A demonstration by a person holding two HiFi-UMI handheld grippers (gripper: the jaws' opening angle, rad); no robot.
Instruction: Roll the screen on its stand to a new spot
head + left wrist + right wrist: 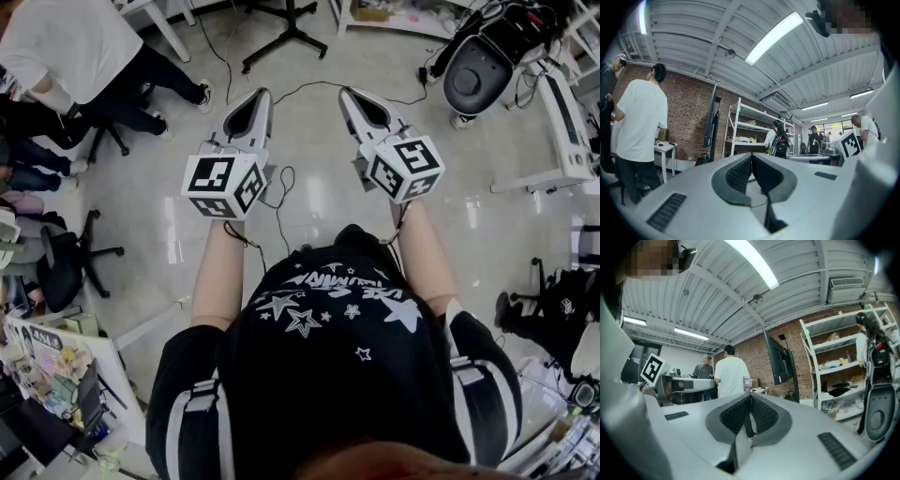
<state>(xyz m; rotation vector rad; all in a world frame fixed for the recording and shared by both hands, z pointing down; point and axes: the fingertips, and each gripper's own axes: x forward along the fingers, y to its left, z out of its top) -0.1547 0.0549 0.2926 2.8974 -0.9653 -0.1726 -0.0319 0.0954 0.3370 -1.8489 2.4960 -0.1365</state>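
The dark flat screen stands on a tall black stand by the brick wall, some way ahead of me. In the left gripper view the screen shows edge-on. The stand's black splayed base rests on the floor at the top of the head view. My left gripper and right gripper are held out level side by side, short of the stand. Both are shut with their ribbed pads meeting and nothing between them.
A person in a white T-shirt stands at the left by a white table. Office chairs sit at the left. A black cable lies on the floor under the grippers. A black machine stands at the right, white shelves beyond the screen.
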